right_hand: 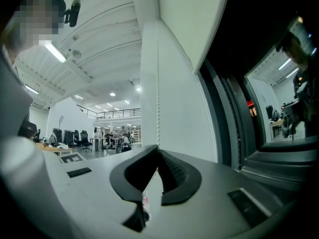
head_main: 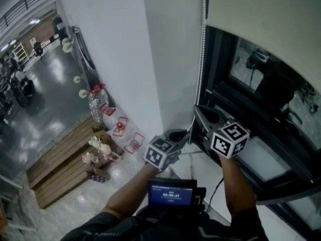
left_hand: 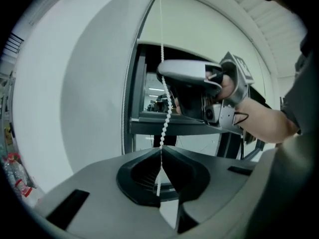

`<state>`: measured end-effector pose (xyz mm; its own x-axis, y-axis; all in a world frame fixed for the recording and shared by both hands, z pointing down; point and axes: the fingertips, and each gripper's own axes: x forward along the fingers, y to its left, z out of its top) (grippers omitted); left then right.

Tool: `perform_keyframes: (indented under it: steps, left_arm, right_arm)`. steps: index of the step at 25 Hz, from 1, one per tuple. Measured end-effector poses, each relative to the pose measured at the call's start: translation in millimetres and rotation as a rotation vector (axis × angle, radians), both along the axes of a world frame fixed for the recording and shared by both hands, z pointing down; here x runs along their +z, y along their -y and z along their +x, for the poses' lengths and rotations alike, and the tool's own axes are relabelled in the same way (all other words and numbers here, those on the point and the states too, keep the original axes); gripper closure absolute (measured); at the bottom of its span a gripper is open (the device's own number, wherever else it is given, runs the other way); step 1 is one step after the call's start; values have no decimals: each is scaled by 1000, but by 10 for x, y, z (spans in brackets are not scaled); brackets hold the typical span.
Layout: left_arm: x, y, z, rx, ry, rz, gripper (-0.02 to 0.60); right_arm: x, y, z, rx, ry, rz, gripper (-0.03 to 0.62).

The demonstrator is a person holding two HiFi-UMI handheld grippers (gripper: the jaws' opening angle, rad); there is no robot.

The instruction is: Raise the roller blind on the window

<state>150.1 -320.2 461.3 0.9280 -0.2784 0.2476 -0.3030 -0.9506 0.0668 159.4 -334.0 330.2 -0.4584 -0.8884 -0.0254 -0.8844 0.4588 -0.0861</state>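
Note:
The pale roller blind (head_main: 261,19) covers the top of the dark window (head_main: 251,84). Its white bead chain (head_main: 202,59) hangs down the window's left side. My left gripper (head_main: 188,134) is shut on the chain, which runs into its closed fingertips (left_hand: 160,149) and hangs on below them. My right gripper (head_main: 196,110) holds the chain a little higher. From the left gripper view it (left_hand: 163,76) shows above, pinching the same chain (left_hand: 164,118). In the right gripper view the chain (right_hand: 158,83) drops straight into the shut right gripper (right_hand: 158,147).
A white wall (head_main: 125,49) stands left of the window. Far below on the floor are water bottles (head_main: 96,102), wooden pallets (head_main: 60,164) and small red wire stands (head_main: 120,127). A device with a lit screen (head_main: 171,192) sits at my chest. A cable (head_main: 215,190) lies below the window.

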Motion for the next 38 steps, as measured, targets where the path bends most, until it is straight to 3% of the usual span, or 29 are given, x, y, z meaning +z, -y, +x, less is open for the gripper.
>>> perform_keyframes:
  steps: [5, 10, 14, 19, 26, 31, 34, 35, 36, 38]
  left_arm:
    - [-656, 161, -377, -98, -172, 44, 531]
    - [-1693, 170, -341, -72, -335, 147, 531]
    - [-2164, 262, -156, -44, -342, 205, 516]
    - [-2371, 282, 75, -4, -341, 225, 505]
    - [-2388, 254, 106, 36, -376, 177, 495]
    - [-2555, 154, 77, 96, -493, 159, 485]
    - [-2546, 167, 151, 84, -438, 188, 485]
    - [-2524, 184, 183, 79, -415, 191, 504]
    - [-2504, 198, 205, 80, -404, 183, 568]
    - [-2481, 216, 212, 91, -419, 144, 572]
  right_arm:
    - [-2, -3, -24, -8, 6, 5, 594]
    - [36, -17, -115, -29, 5, 7, 594]
    - [40, -17, -143, -39, 3, 9, 594]
    - [32, -43, -132, -29, 10, 13, 594]
    - [22, -59, -49, -7, 21, 13, 594]
    - [33, -69, -53, -12, 33, 19, 594]
    - [25, -68, -90, -17, 30, 15, 594]
    - [25, -65, -98, -19, 29, 15, 594]
    - [28, -63, -105, -21, 29, 16, 594]
    - [38, -56, -112, -25, 30, 19, 594]
